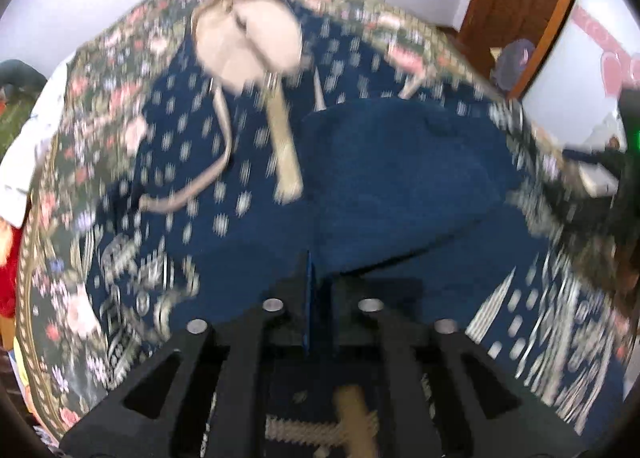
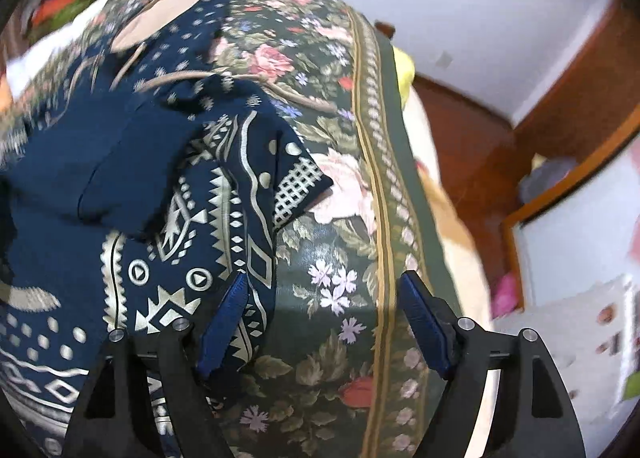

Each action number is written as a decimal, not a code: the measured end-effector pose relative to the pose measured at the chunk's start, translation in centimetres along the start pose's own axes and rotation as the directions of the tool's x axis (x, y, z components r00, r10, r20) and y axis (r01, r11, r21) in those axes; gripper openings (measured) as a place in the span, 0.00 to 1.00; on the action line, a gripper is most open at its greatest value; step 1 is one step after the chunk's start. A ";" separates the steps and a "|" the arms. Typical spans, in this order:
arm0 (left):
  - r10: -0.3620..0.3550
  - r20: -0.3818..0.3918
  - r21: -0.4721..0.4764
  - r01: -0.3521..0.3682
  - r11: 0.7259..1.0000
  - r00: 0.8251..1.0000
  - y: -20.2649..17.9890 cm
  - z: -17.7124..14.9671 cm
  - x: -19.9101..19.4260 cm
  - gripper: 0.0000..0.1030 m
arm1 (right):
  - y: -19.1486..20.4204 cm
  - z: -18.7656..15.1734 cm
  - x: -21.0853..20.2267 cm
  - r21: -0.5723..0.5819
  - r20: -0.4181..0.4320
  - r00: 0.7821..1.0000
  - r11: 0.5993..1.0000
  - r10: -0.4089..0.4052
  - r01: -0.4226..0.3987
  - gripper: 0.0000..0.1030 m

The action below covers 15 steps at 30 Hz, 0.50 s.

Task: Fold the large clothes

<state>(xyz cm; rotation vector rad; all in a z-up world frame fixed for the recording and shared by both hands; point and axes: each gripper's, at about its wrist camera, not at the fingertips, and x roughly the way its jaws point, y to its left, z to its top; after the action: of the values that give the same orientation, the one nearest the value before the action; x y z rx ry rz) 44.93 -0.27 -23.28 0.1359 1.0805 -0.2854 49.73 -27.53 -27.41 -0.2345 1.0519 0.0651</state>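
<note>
A large navy garment [image 1: 392, 162] with silver-white print and beige neck trim lies spread on a floral bedspread [image 1: 92, 90]; part of it is folded over, showing the plain navy inner side. My left gripper [image 1: 316, 278] is shut on a fold of the navy garment near the bottom centre. In the right wrist view the garment [image 2: 180, 218] lies bunched at the left, one patterned corner reaching onto the bedspread [image 2: 340, 226]. My right gripper [image 2: 324, 282] is open, its left finger [image 2: 224, 322] on the garment's edge, its right finger over the bedspread.
A wooden door [image 1: 520, 6] and white wall stand beyond the bed. The bed's right edge [image 2: 404, 186] drops to a wooden floor [image 2: 476, 154]. Red and white clothes [image 1: 24, 162] lie at the left. The left view is motion-blurred.
</note>
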 end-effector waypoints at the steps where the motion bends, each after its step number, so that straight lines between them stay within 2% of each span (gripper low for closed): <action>1: 0.012 -0.015 0.011 -0.012 1.000 1.000 0.1 -0.8 0.1 0.32 | -0.5 0.1 0.1 0.029 -0.009 1.000 0.999 0.021 -0.021 0.75; 2: 0.028 -0.016 0.017 -0.027 0.999 0.999 0.2 -1.2 0.0 0.39 | -0.8 0.2 0.2 0.051 -0.016 0.999 0.998 0.040 -0.039 0.75; 4: 0.054 -0.003 0.021 -0.054 0.998 0.999 0.2 -1.7 -0.8 0.47 | -1.7 0.4 0.3 0.102 -0.027 0.996 0.991 0.085 -0.082 0.75; 7: 0.051 -0.023 0.035 -0.050 0.998 0.998 -0.5 -1.2 -1.8 0.48 | -2.6 0.6 -0.2 0.154 -0.012 0.988 0.976 0.154 -0.151 0.75; 11: 0.000 0.000 0.073 0.000 0.997 1.000 -3.2 1.0 -2.8 0.61 | -3.8 0.5 -1.8 0.233 0.041 0.958 0.930 0.284 -0.286 0.75; 15: -0.056 0.005 0.138 0.055 0.989 0.998 -7.0 3.6 -1.6 0.61 | -4.1 0.2 -2.3 0.257 0.037 0.933 0.899 0.357 -0.355 0.75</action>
<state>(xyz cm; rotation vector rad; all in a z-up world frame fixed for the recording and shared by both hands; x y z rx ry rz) 45.19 -7.61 -19.99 0.2283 1.0565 -0.4108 49.41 -31.40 -24.66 0.2003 1.0922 0.2551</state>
